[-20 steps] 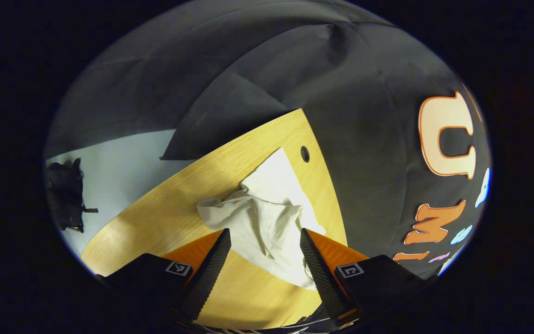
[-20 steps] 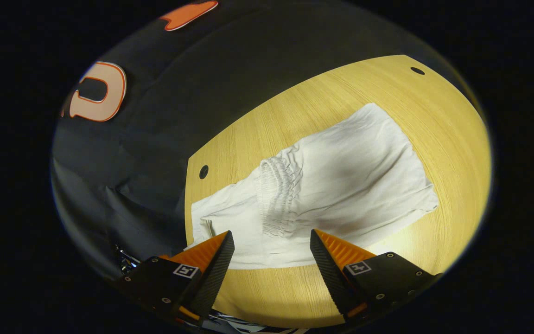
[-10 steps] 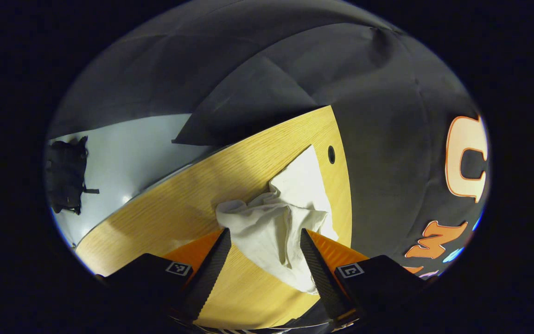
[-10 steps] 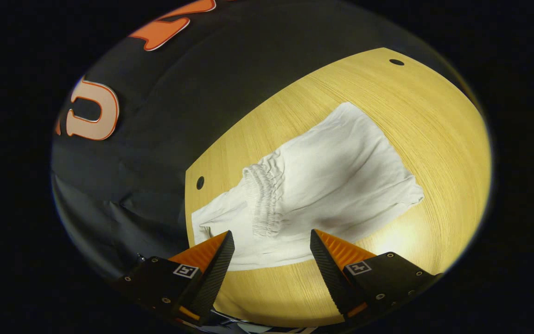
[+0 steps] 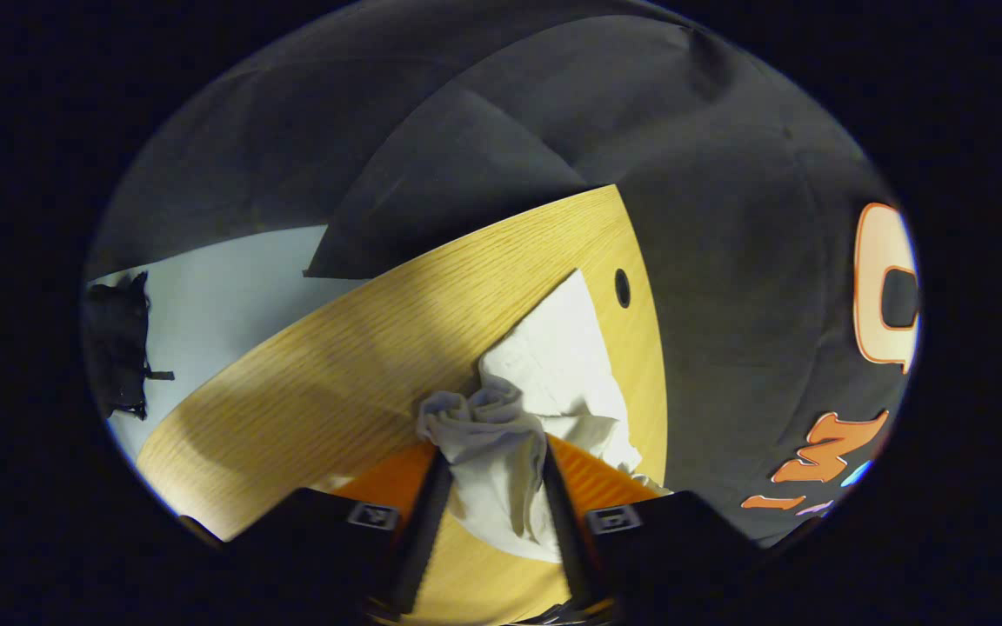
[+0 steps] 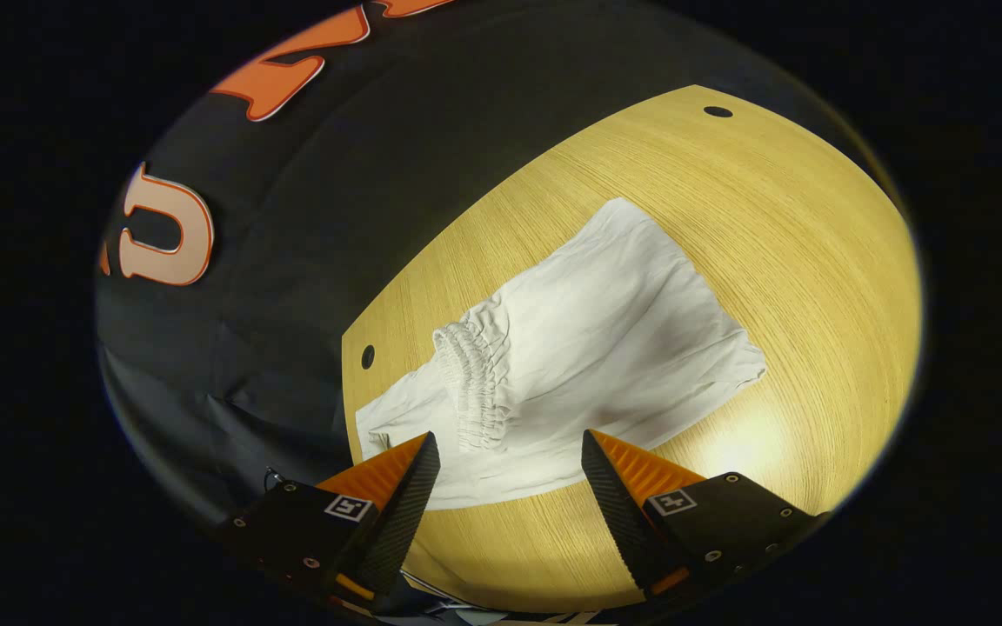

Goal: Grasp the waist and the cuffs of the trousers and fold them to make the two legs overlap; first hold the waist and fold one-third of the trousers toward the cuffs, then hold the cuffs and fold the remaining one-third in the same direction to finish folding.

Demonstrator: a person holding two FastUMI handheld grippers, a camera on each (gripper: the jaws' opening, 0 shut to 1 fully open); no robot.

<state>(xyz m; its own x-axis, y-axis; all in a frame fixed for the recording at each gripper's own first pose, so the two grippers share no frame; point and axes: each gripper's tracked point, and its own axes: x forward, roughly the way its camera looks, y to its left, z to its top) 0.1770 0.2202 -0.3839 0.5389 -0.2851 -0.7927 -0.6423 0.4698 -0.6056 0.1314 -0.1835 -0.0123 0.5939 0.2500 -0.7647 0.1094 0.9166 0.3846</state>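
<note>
Compared with one second ago, the left gripper [image 5: 488, 465] now has its fingers drawn in against a bunched fold of the white trousers [image 5: 544, 382]; earlier they stood wide apart with the cloth lying loose between them. The gathered cloth now rises as a tight wad between the fingers, where before it spread wider and flatter on the wooden table [image 5: 336, 365]. In the right gripper view, the trousers [image 6: 605, 330] sit smaller and farther up-left in the picture than before, and the elastic waist [image 6: 470, 382] has shifted left. The right gripper [image 6: 510, 456] shows the same wide finger gap; only its viewpoint has drifted.
</note>
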